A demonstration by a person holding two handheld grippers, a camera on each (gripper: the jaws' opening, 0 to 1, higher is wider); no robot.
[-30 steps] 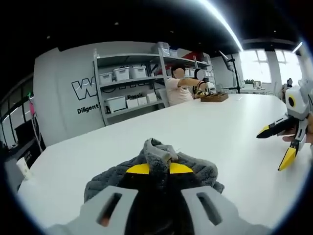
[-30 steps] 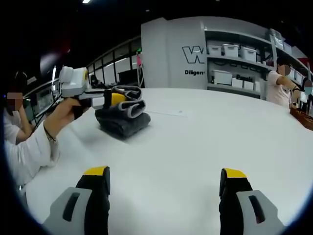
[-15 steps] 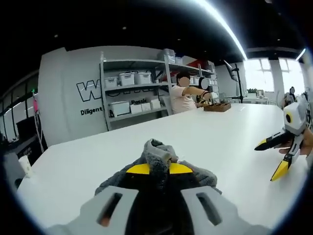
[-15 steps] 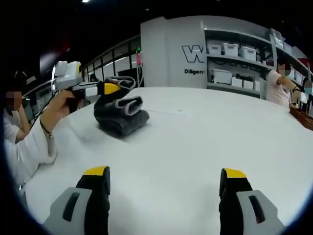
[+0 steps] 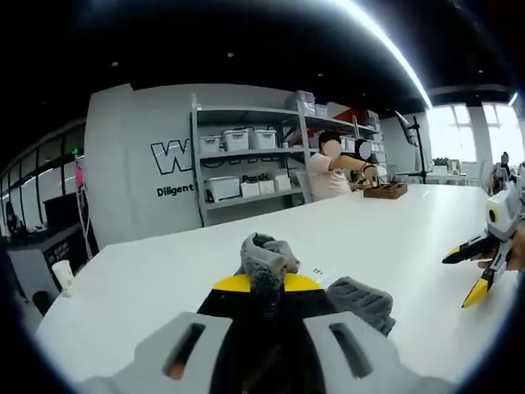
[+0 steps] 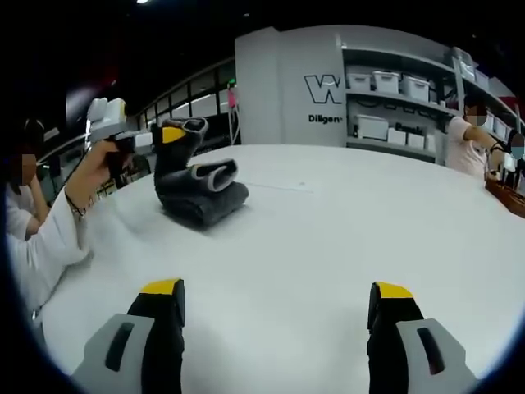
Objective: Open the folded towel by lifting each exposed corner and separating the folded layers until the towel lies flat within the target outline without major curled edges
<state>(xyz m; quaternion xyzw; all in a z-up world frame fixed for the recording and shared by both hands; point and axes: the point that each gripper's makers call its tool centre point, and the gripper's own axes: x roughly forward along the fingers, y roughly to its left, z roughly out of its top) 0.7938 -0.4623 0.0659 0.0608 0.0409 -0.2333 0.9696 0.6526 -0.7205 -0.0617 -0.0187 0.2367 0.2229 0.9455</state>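
Note:
A dark grey folded towel with a lighter grey edge lies on the white table at the left. My left gripper is shut on one corner of it and holds that corner raised above the pile. In the left gripper view the pinched corner sticks up between the yellow-tipped jaws of the left gripper, with more towel below right. My right gripper stands open over bare table, well apart from the towel. It also appears as the right gripper at the far right.
A person's hand and sleeve hold the left gripper. Shelving with white bins stands behind the table, and a person stands at the far end by a wooden tray. The white table stretches wide between the towel and the right gripper.
The left gripper has risen, pulling the towel's corner up off the folded pile. The right gripper has stayed in place, open.

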